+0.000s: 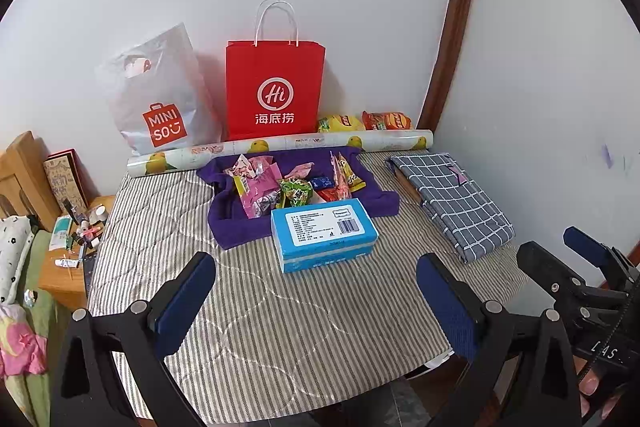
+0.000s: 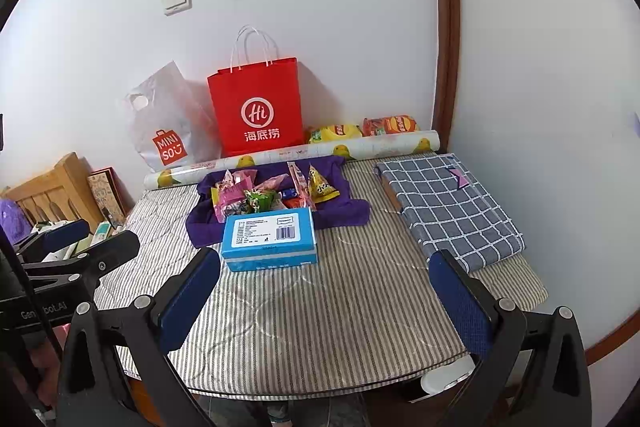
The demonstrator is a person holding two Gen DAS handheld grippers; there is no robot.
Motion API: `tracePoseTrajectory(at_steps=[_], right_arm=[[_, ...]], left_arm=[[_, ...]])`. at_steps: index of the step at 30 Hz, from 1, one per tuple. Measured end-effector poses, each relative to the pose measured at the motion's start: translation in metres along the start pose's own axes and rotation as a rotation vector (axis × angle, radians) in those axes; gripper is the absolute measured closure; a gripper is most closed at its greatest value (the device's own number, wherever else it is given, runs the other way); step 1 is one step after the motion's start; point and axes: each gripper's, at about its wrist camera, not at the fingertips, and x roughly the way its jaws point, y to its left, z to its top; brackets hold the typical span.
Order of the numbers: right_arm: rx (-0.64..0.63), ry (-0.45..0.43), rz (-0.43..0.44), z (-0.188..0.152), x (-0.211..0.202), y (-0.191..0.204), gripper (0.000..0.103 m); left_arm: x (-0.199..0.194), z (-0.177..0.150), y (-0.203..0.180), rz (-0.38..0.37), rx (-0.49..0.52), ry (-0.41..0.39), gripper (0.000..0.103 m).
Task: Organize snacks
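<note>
Several small snack packets (image 1: 280, 183) (image 2: 264, 197) lie heaped on a purple cloth (image 1: 236, 227) (image 2: 200, 223) at the middle of the striped table. A blue box (image 1: 322, 233) (image 2: 270, 237) stands in front of the heap. Two chip bags (image 1: 366, 121) (image 2: 360, 131), one yellow and one orange, lie at the back by the wall. My left gripper (image 1: 316, 295) is open above the table's near part, well short of the box. My right gripper (image 2: 324, 291) is open too, with nothing between its fingers, just in front of the box.
A red paper bag (image 1: 274, 91) (image 2: 258, 107) and a white plastic bag (image 1: 160, 99) (image 2: 168, 123) lean on the back wall. A paper roll (image 1: 280, 147) (image 2: 292, 153) lies behind the cloth. A folded checked cloth (image 1: 452, 199) (image 2: 448, 203) is at the right. A cluttered wooden stand (image 1: 72, 247) sits left.
</note>
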Motion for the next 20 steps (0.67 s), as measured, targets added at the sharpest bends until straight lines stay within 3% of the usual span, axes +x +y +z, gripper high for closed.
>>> tracePoseTrajectory(at_steps=[20], right_arm=[[-0.003,-0.011,0.011,-0.0014,-0.0009,0.0029,0.000]], left_arm=[[0.0075,-0.0028,0.0029,0.007,0.008,0.008,0.001]])
